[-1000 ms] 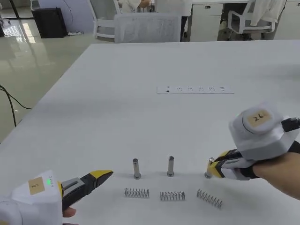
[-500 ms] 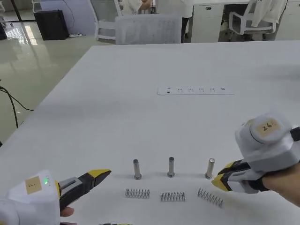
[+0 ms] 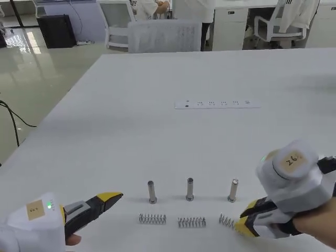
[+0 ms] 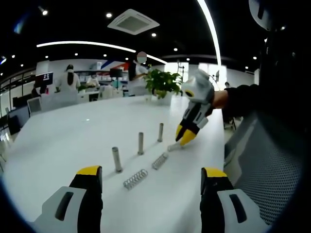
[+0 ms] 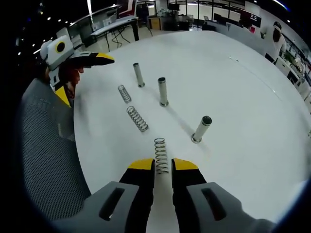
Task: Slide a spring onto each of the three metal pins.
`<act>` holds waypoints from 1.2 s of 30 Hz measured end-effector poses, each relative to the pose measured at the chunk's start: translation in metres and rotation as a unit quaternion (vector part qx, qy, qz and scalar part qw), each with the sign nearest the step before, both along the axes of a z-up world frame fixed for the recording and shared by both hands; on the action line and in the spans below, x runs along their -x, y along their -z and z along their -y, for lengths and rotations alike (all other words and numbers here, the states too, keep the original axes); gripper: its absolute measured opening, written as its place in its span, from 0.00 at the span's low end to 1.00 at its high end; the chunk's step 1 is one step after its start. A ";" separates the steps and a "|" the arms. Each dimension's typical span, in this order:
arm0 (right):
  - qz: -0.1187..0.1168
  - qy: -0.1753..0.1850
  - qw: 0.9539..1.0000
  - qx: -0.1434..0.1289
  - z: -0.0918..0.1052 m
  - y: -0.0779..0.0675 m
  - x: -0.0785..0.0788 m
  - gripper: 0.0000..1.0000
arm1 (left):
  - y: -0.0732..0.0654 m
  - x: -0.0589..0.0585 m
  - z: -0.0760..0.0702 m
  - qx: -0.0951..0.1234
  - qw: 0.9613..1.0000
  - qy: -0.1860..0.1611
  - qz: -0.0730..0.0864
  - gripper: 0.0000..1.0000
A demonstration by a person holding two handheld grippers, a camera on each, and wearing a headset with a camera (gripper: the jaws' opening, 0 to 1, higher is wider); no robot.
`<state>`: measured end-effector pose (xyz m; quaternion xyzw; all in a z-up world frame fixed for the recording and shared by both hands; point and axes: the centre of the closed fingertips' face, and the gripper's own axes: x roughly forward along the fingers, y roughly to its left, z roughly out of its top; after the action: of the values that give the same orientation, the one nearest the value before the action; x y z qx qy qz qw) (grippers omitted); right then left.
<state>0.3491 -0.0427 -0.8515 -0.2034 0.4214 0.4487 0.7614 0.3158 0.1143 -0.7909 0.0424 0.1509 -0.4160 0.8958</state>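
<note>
A white power strip [image 3: 217,104] lies mid-way up the bench [image 3: 131,142]; near its front edge three upright steel pins [image 3: 189,189] stand behind three coiled wire springs [image 3: 191,222]; the left gripper [image 4: 151,171] gapes released; the right gripper [image 5: 163,165] has narrow jaws straddling the rightmost spring [image 5: 160,151], grip impossible to tell.

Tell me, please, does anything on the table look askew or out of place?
Only one small thing: the right spring lies slightly slanted, while the left spring and the middle spring lie in one line. Its near end sits between the jaws of the right gripper. The three pins stand upright.
</note>
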 end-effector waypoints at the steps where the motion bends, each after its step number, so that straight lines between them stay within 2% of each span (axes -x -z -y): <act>1: 0.000 -0.001 1.000 0.002 0.000 0.001 0.000 0.11 | 0.000 0.000 0.000 0.000 1.000 0.000 0.000 0.80; 8: -0.007 -0.009 1.000 0.024 0.004 0.010 0.003 0.10 | -0.001 0.000 0.000 0.004 1.000 0.001 0.001 0.80; 13: -0.012 -0.009 0.999 0.028 0.006 0.014 0.005 0.10 | -0.002 -0.001 0.000 0.009 1.000 0.000 0.002 0.80; 24: 0.007 -0.025 0.999 0.046 0.007 0.014 0.003 0.08 | -0.004 0.000 0.003 0.013 1.000 0.008 0.007 0.78; 29: 0.005 -0.024 0.999 0.040 0.006 0.009 0.003 0.08 | -0.004 0.002 0.006 0.011 1.000 0.015 0.008 0.77; 36: 0.009 -0.045 0.999 0.026 -0.005 -0.003 0.010 0.08 | -0.003 0.007 0.012 0.006 0.999 0.037 0.002 0.74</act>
<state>0.3394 -0.0380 -0.8484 -0.2458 0.4166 0.4700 0.7384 0.3087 0.1019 -0.7880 0.0433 0.1445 -0.4500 0.8802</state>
